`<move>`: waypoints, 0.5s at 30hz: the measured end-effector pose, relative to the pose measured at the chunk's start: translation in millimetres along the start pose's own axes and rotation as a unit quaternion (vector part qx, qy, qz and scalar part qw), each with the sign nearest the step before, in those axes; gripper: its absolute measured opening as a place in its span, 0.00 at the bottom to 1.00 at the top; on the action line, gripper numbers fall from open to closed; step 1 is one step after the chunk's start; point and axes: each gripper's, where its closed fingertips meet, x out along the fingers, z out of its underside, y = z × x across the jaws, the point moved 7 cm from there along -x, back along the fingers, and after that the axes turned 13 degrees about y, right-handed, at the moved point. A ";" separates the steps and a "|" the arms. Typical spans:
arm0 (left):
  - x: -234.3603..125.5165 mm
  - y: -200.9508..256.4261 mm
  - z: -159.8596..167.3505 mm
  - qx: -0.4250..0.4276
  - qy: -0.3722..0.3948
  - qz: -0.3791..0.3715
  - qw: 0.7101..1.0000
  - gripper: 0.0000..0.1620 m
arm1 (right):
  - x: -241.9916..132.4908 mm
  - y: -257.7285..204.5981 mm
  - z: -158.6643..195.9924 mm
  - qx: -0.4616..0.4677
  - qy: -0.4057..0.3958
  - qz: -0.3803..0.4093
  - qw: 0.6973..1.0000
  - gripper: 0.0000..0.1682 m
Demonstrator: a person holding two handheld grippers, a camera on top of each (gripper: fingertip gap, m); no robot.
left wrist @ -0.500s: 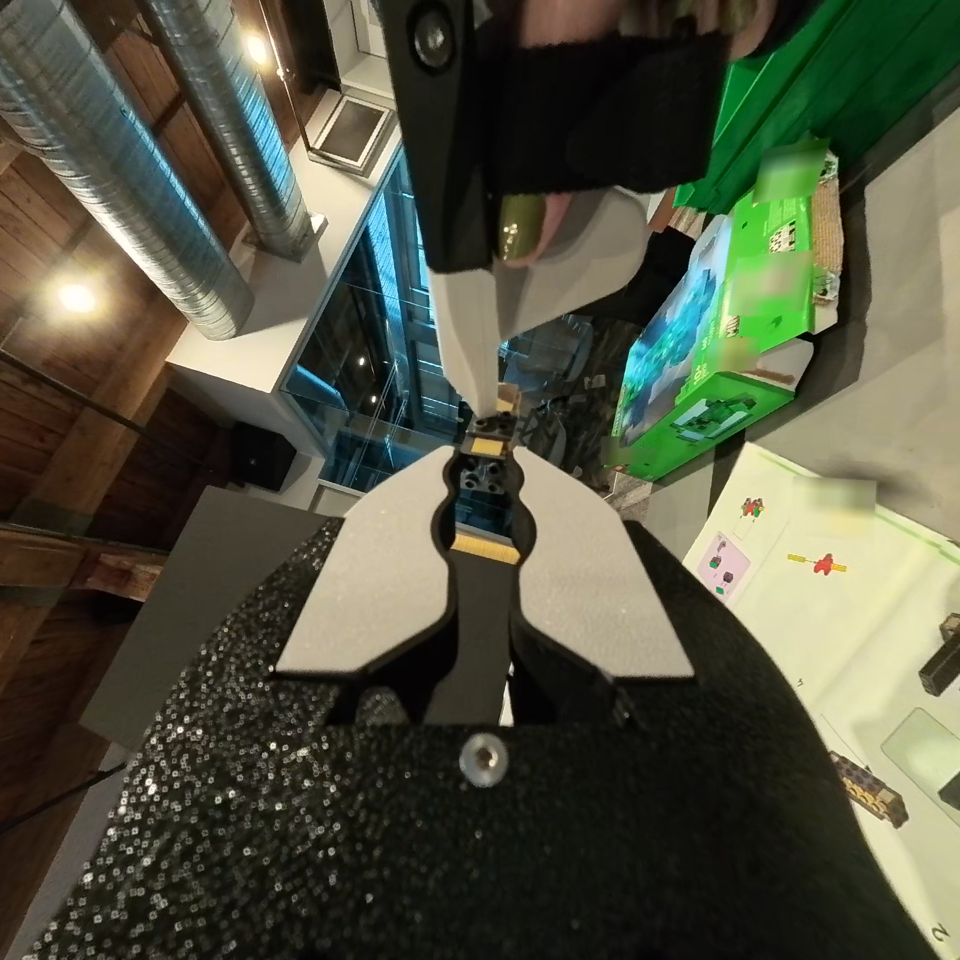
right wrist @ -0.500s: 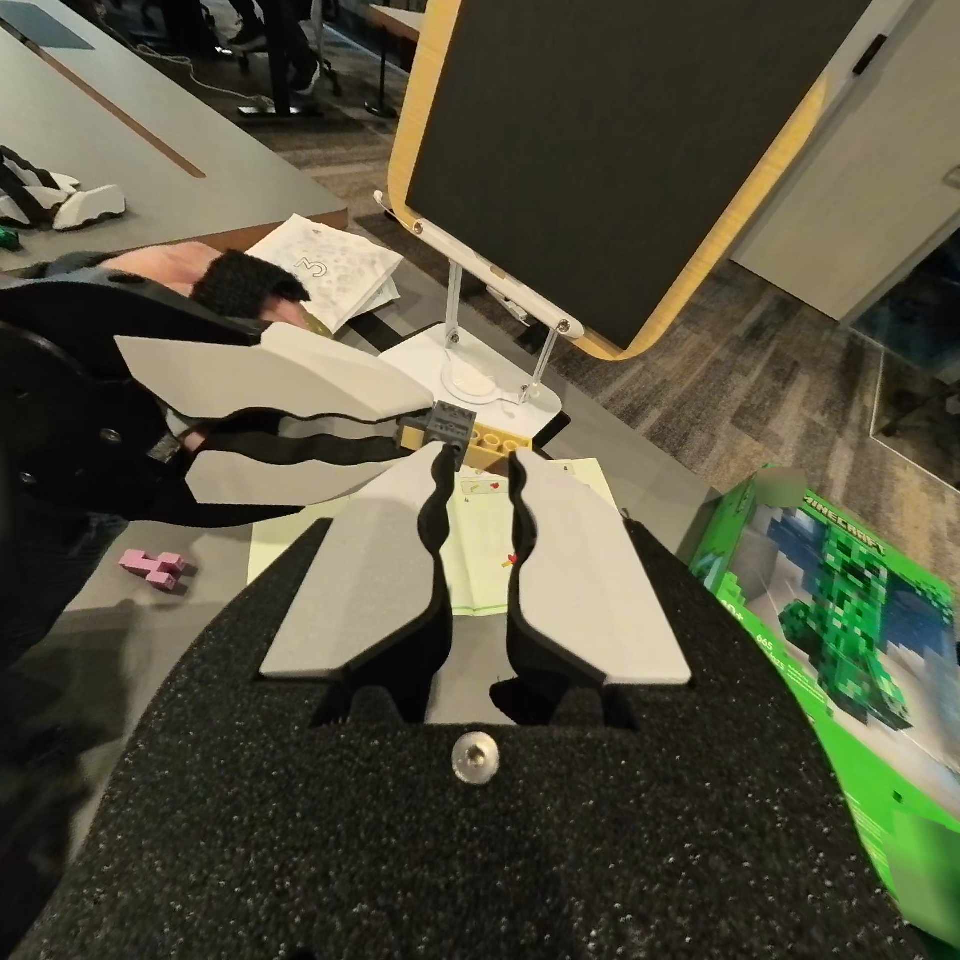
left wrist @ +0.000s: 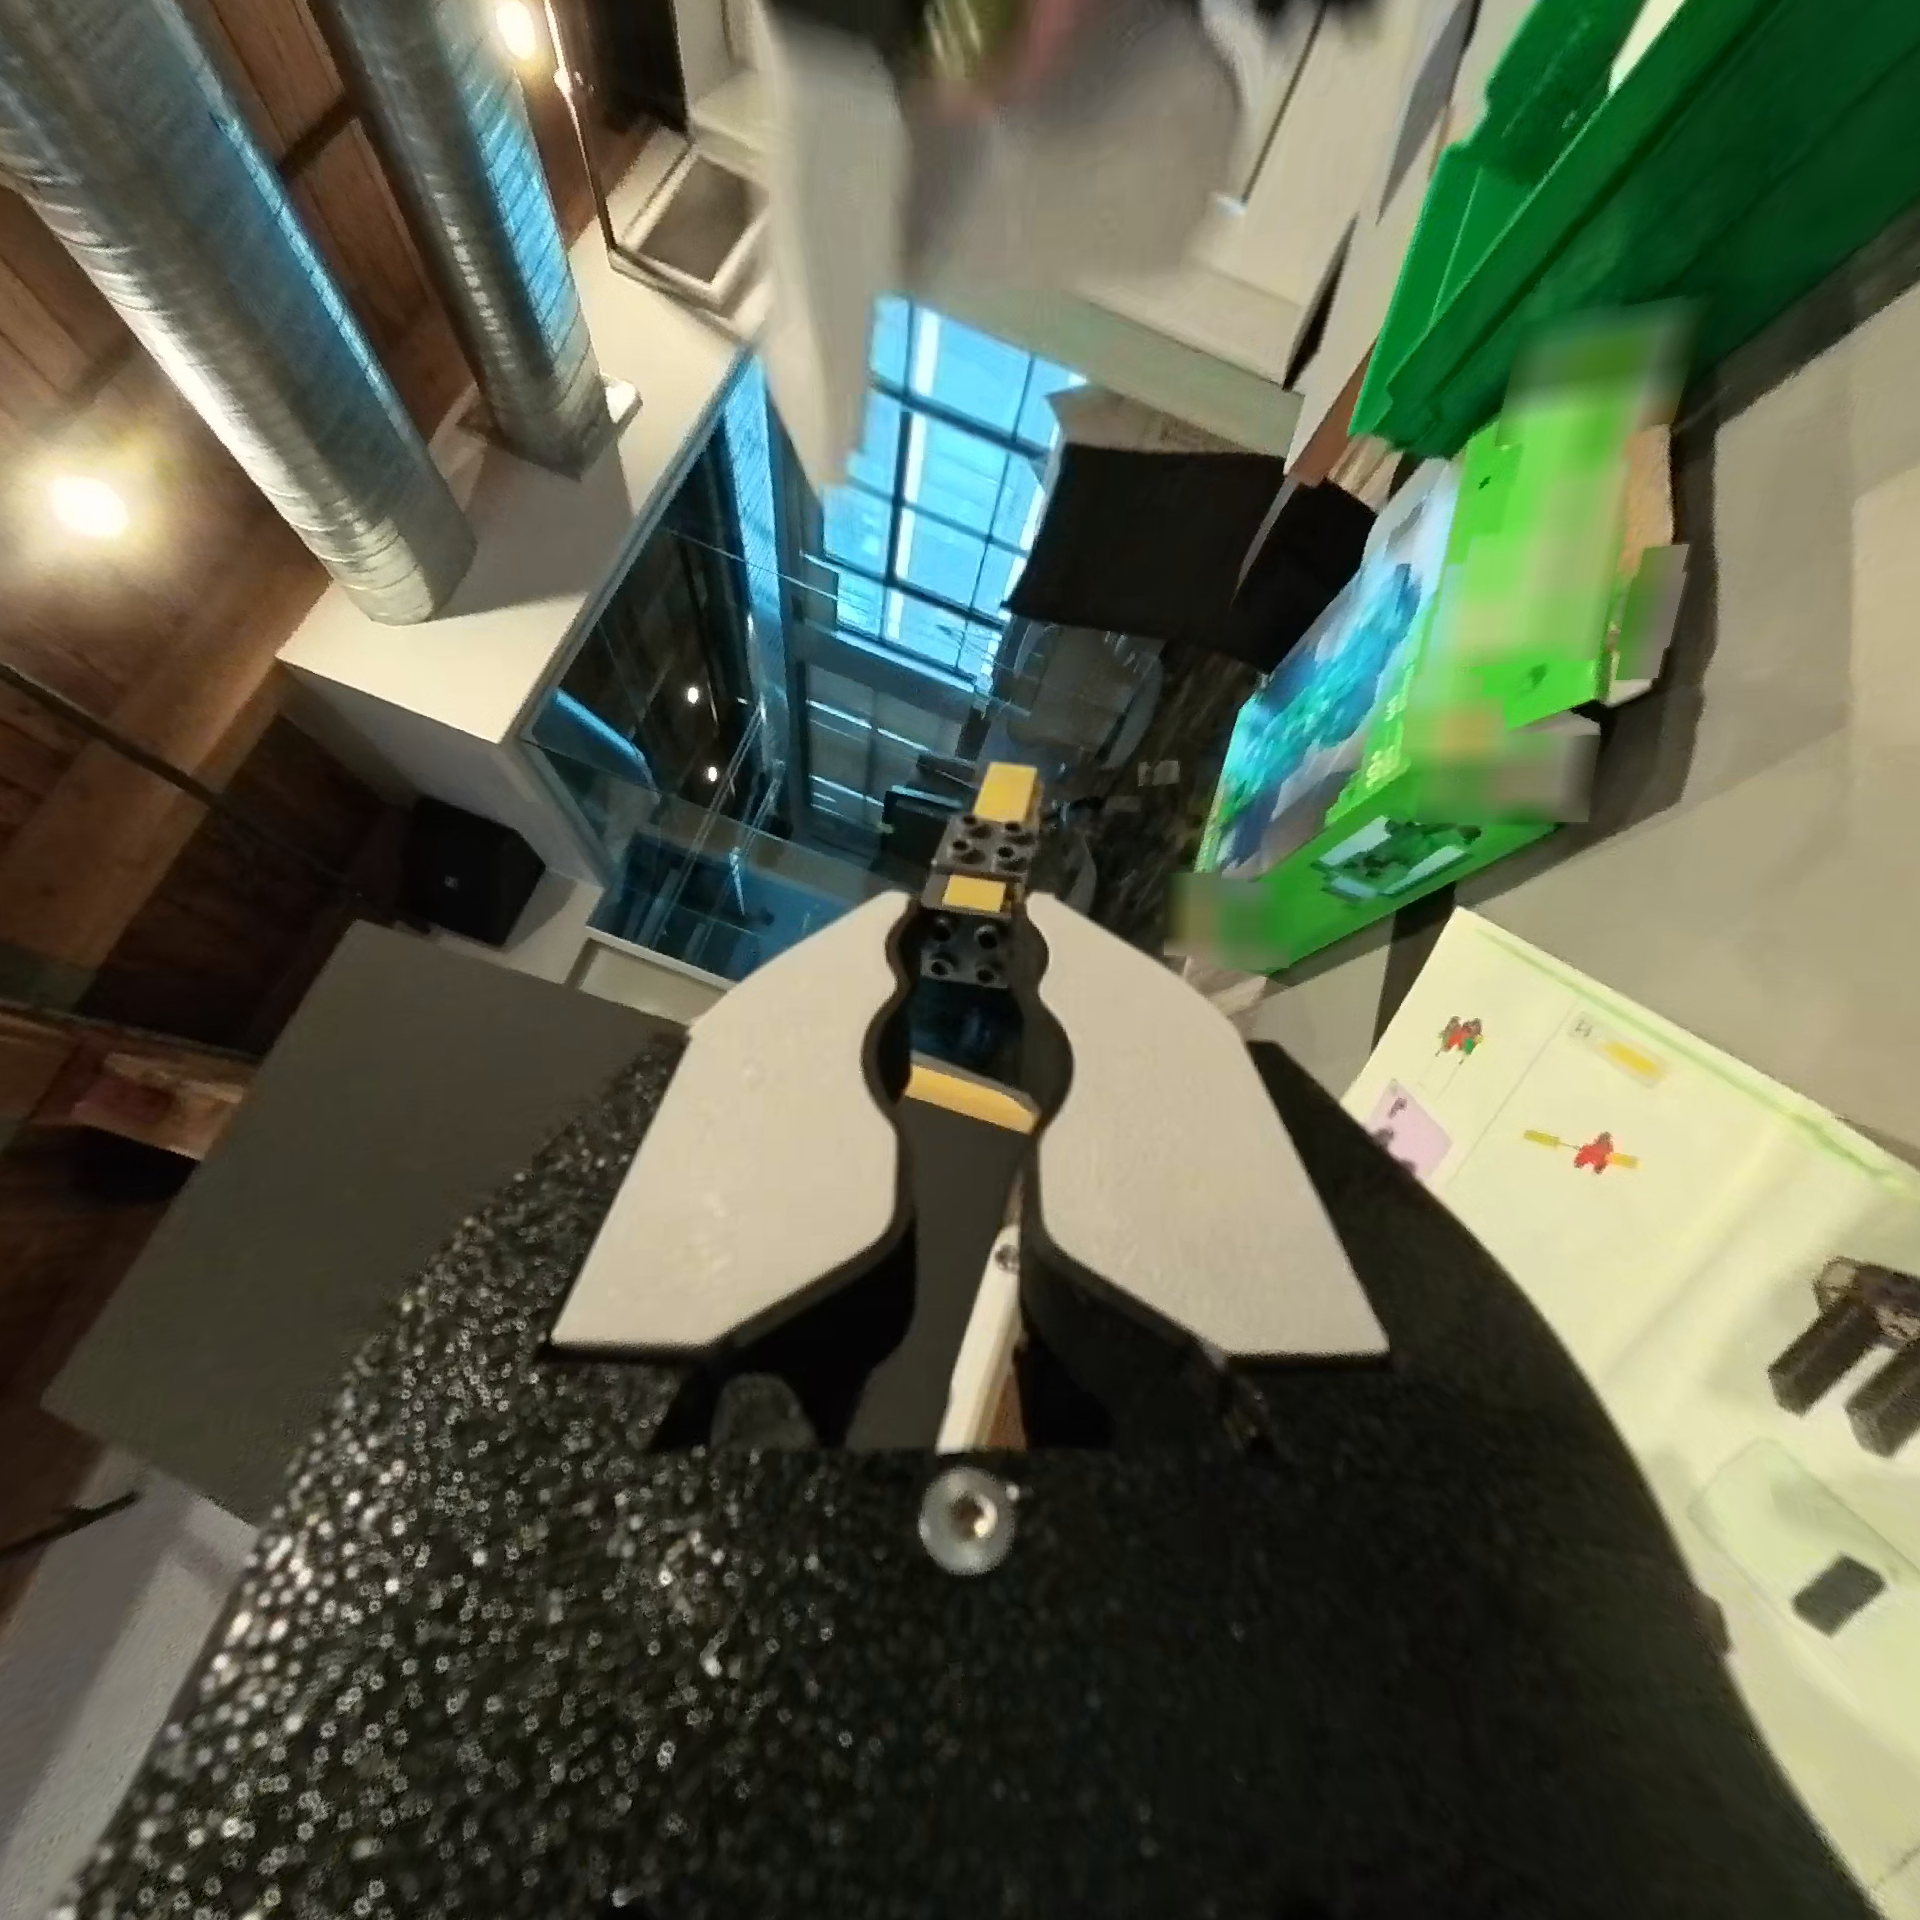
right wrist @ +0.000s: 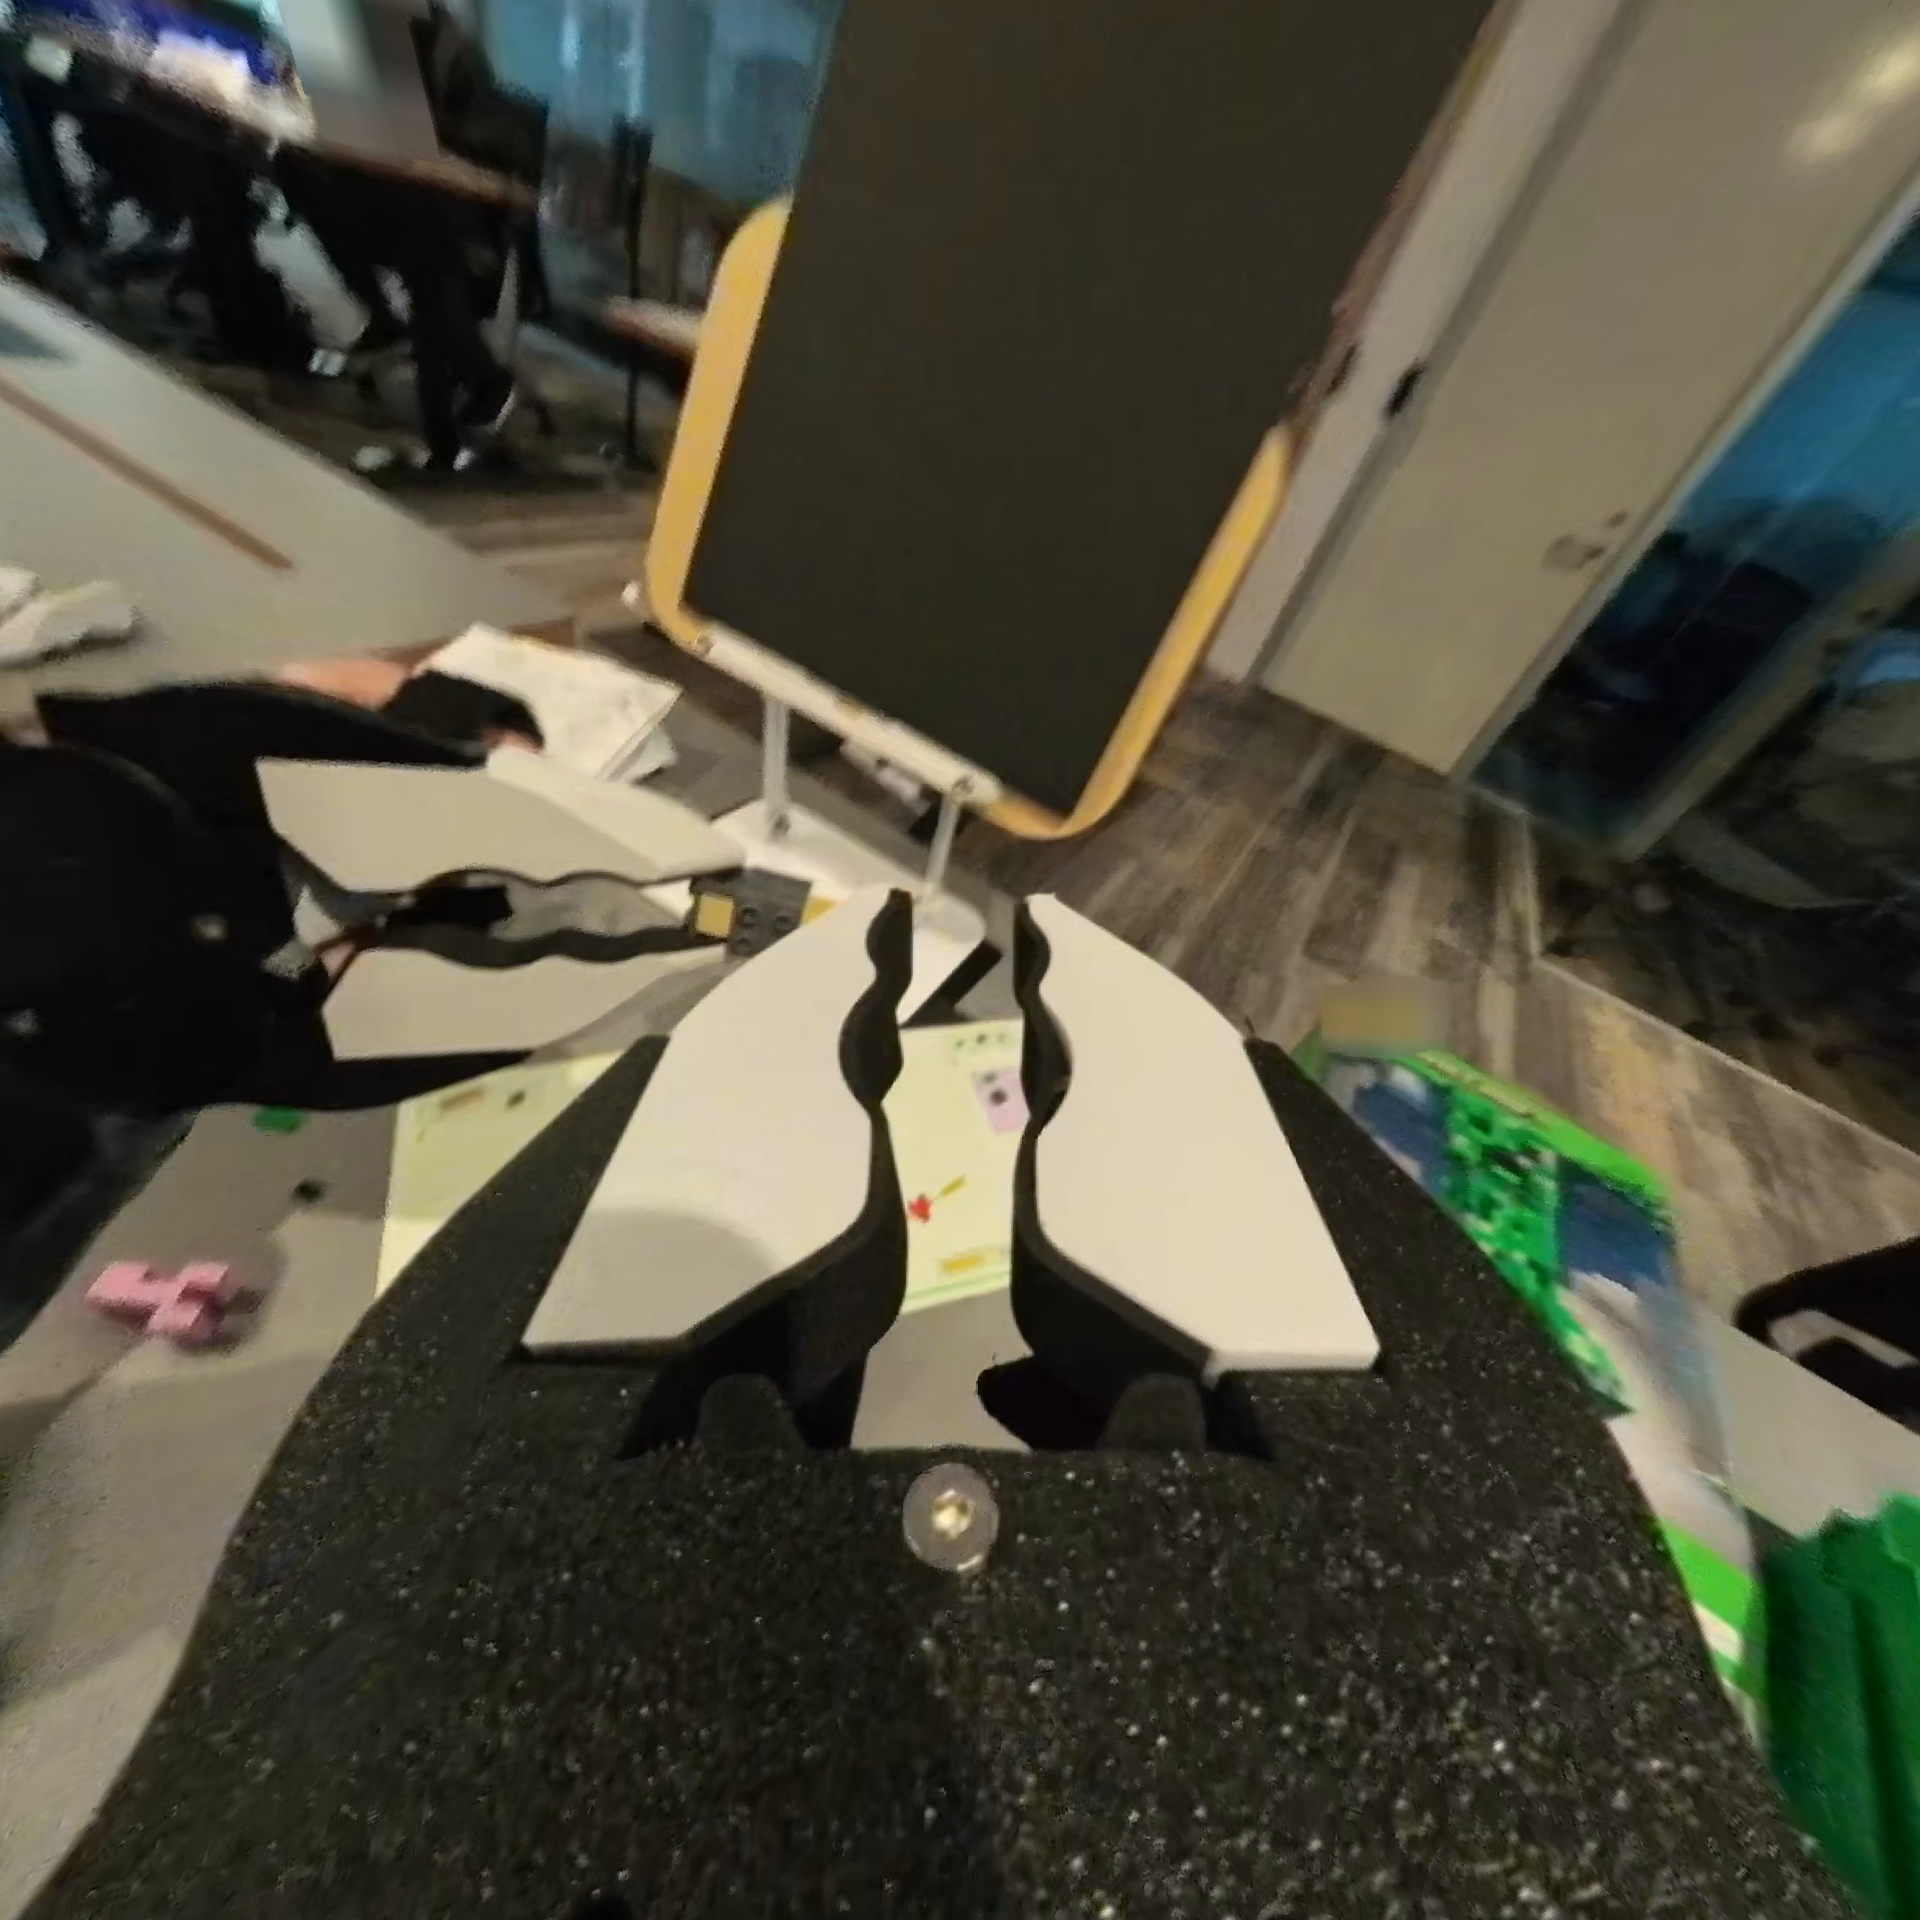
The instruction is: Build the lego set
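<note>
My left gripper (left wrist: 971, 914) is shut on a small lego assembly (left wrist: 987, 847) of black studded bricks and tan tiles, held up in the air, its end sticking out past the fingertips. In the right wrist view the left gripper (right wrist: 717, 899) comes in from the left with the assembly (right wrist: 753, 914) at its tip. My right gripper (right wrist: 961, 914) is open and empty, just right of the assembly and apart from it. In the left wrist view it is only a grey blur at the top (left wrist: 935, 156). The instruction sheet (right wrist: 956, 1143) lies on the table below.
A green lego box (right wrist: 1496, 1164) lies at the right, also in the left wrist view (left wrist: 1403, 707). Dark built pieces (left wrist: 1849, 1351) rest on the sheet (left wrist: 1662, 1195). A pink piece (right wrist: 171, 1294) lies at the left. A black yellow-rimmed board (right wrist: 987, 416) stands behind.
My right gripper has pulled back from the assembly's tip and opened a little wider. The left gripper still holds the assembly, whose end now shows uncovered.
</note>
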 end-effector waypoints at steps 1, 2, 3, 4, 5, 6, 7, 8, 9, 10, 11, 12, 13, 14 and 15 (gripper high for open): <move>0.4 0.6 1.0 0.001 -0.005 0.003 1.000 0.10 | -7.6 3.4 -5.5 0.001 0.022 0.014 1.000 0.10; 0.9 1.0 1.7 0.002 -0.010 0.005 1.000 0.10 | -15.4 6.4 -12.0 0.002 0.037 0.022 0.999 0.10; 1.3 1.1 1.8 0.003 -0.015 0.007 1.000 0.10 | -23.7 10.6 -19.3 -0.003 0.047 0.030 0.998 0.10; 1.9 1.3 1.2 0.002 -0.017 0.009 1.000 0.10 | -32.8 16.0 -26.3 -0.012 0.053 0.042 0.998 0.10; 2.5 1.4 0.2 0.000 -0.019 0.012 1.000 0.10 | -42.2 22.3 -32.0 -0.023 0.058 0.053 0.997 0.10; 3.1 1.8 -0.8 -0.003 -0.022 0.018 1.000 0.10 | -51.2 29.5 -34.3 -0.034 0.063 0.062 0.996 0.09; 3.6 2.3 -1.5 -0.008 -0.026 0.024 0.999 0.10 | -59.3 38.0 -30.9 -0.045 0.060 0.072 0.995 0.08; 4.2 2.9 -2.0 -0.013 -0.030 0.030 0.999 0.10 | -65.5 47.1 -20.2 -0.056 0.045 0.073 0.995 0.07; 4.6 3.7 -2.6 -0.019 -0.034 0.037 0.999 0.10 | -69.7 56.1 -1.8 -0.058 0.015 0.064 0.996 0.07; 4.8 4.1 -3.2 -0.022 -0.037 0.041 0.998 0.10 | -73.0 64.9 23.4 -0.044 -0.022 0.051 0.997 0.08; 4.8 4.6 -4.2 -0.025 -0.039 0.044 0.998 0.10 | -76.0 72.0 52.3 -0.019 -0.050 0.033 0.998 0.10; 4.7 5.6 -5.8 -0.027 -0.043 0.045 0.998 0.10 | -80.0 77.6 83.1 0.010 -0.068 0.016 0.997 0.10; 3.9 6.8 -7.8 -0.029 -0.047 0.042 0.998 0.10 | -86.1 82.6 114.1 0.043 -0.095 0.014 0.994 0.09; 2.6 8.6 -10.4 -0.035 -0.051 0.036 0.997 0.10 | -93.1 85.9 142.8 0.073 -0.123 0.012 0.990 0.09; 0.8 11.9 -13.6 -0.046 -0.053 0.031 0.997 0.10 | -100.1 88.8 169.0 0.099 -0.147 0.015 0.984 0.08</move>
